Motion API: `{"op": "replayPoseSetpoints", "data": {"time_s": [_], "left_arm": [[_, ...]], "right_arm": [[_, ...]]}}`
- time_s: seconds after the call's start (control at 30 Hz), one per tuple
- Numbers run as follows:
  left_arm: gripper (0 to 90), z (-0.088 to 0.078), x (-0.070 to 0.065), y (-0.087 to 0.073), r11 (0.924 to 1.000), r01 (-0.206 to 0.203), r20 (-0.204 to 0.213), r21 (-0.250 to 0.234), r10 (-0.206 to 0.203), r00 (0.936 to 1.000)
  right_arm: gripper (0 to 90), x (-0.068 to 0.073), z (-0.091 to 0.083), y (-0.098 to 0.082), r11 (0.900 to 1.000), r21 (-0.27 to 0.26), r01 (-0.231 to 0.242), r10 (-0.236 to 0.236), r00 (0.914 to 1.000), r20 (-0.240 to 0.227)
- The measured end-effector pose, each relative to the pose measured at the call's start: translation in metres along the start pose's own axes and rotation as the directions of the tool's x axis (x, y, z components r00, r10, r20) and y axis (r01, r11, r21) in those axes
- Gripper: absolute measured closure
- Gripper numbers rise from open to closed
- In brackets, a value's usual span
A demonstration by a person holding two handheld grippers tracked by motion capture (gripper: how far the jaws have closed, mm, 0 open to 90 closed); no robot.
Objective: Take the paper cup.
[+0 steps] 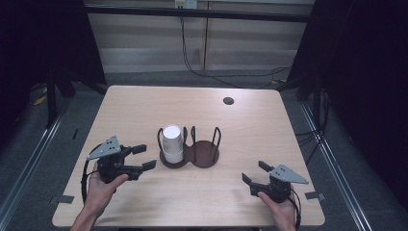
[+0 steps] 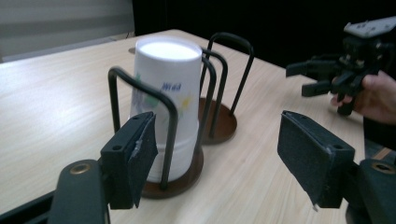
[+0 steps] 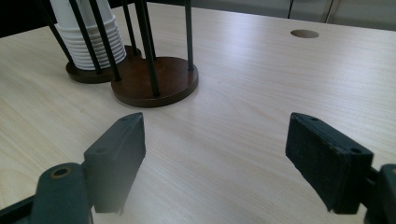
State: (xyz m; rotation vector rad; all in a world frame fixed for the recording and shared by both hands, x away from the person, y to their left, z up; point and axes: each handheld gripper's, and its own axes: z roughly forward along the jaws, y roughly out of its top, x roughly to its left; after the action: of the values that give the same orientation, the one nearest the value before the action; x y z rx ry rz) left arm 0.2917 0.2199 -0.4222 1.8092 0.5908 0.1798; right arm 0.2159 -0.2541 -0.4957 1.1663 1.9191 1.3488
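A stack of white paper cups [image 1: 172, 143] stands upside down in the left bay of a dark two-bay cup holder [image 1: 203, 155] at the table's middle. The left gripper view shows the cup stack [image 2: 166, 107] behind black wire hoops, and the right gripper view shows its ribbed rims [image 3: 95, 44]. The holder's right bay [image 3: 156, 81] holds nothing. My left gripper [image 1: 144, 157] is open, just left of the holder, pointing at the cups. My right gripper [image 1: 255, 172] is open near the front right, aimed toward the holder; the left gripper view also shows the right gripper [image 2: 315, 77] farther off.
The light wooden table [image 1: 134, 110] has a round cable hole [image 1: 228, 100] at the back right. Black frame posts stand at both sides, and cables run on the floor behind the table.
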Motion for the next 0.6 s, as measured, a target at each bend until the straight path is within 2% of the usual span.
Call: {"op": "replayPoseSetpoints", "data": {"time_s": [0.1,0.17,0.33,0.37,0.4,0.5,0.6], "left_arm": [[26.6,0.006,0.0,0.011,0.9998,0.012,0.014,0.019,-0.012,0.9998],[26.2,0.009,0.0,0.016,0.9993,0.0,0.002,0.036,0.0,1.0],[22.3,0.012,0.003,0.025,0.9975,-0.019,0.002,0.068,0.018,0.9998],[21.9,0.015,0.004,0.028,0.9962,-0.028,0.016,0.083,0.027,0.9995],[22.0,0.015,0.004,0.028,0.9962,-0.028,0.016,0.083,0.027,0.9995],[26.4,0.023,0.004,0.039,0.9901,-0.055,0.015,0.129,0.053,0.9985],[27.9,0.023,0.005,0.045,0.9896,-0.069,0.008,0.126,0.069,0.9976]], "right_arm": [[22.5,0.0,-0.001,0.0,1.0,0.005,-0.003,0.003,0.9998,-0.02],[22.7,0.0,-0.002,0.0,1.0,0.007,-0.002,0.003,0.9996,-0.027],[21.6,0.001,-0.003,0.001,1.0,-0.002,0.008,-0.008,0.9994,-0.034],[21.2,0.001,-0.003,0.001,1.0,-0.003,0.01,-0.01,0.9993,-0.035],[21.2,0.001,-0.003,0.001,1.0,-0.003,0.01,-0.01,0.9993,-0.035],[21.2,0.0,-0.003,0.001,1.0,-0.001,-0.004,0.004,0.999,-0.045],[21.0,0.001,-0.002,0.0,1.0,0.001,-0.006,0.006,0.9985,-0.054]]}}
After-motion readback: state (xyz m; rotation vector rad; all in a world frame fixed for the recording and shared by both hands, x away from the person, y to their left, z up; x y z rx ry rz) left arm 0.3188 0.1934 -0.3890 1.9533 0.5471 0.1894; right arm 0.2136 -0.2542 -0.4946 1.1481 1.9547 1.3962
